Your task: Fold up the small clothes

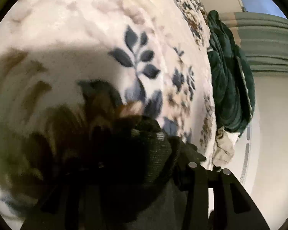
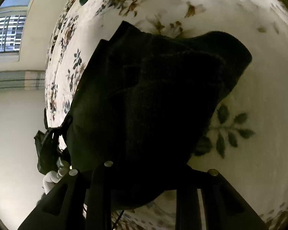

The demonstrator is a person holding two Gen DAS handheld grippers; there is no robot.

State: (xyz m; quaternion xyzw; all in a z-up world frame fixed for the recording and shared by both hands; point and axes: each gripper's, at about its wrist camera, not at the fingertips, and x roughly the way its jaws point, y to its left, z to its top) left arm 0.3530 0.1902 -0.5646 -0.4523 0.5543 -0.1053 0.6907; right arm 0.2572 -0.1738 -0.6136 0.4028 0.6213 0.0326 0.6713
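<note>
**Dark knit garment held over a floral blanket**

Black ribbed cloth fills the lower middle of the left wrist view: the dark garment (image 1: 153, 153) is bunched right at the mouth of the left hand-held gripper (image 1: 147, 172). Its right finger (image 1: 194, 184) shows as a black bar with a silver stud at the tip, touching the edge of the cloth; the other finger is lost in shadow and blur, so I cannot tell whether the jaws are clamped on the fabric or merely against it. Behind the garment spreads the floral blanket (image 1: 109, 38), cream fleece with blue-grey leaf sprigs and brown flowers, much of it smeared by motion near the garment. Beyond the blanket's far edge lies a crumpled dark green quilted cover (image 1: 228, 80), and past that a pale wall with a green striped band (image 1: 266, 44).

From the right wrist view, the dark garment (image 2: 155, 103) hangs as a broad, loosely draped sheet above the floral blanket (image 2: 249, 44), covering most of the middle. Its lower edge runs down between the fingers (image 2: 98, 191) of the right hand-held gripper (image 2: 159, 174), which stand fairly wide apart with the cloth lying across the gap; a firm pinch cannot be made out. At the garment's far corner, the left hand-held gripper (image 2: 48, 149) meets the cloth, with a white-gloved hand (image 2: 50, 180) just below it. A window with blinds (image 2: 7, 32) sits well beyond the blanket's edge.
</note>
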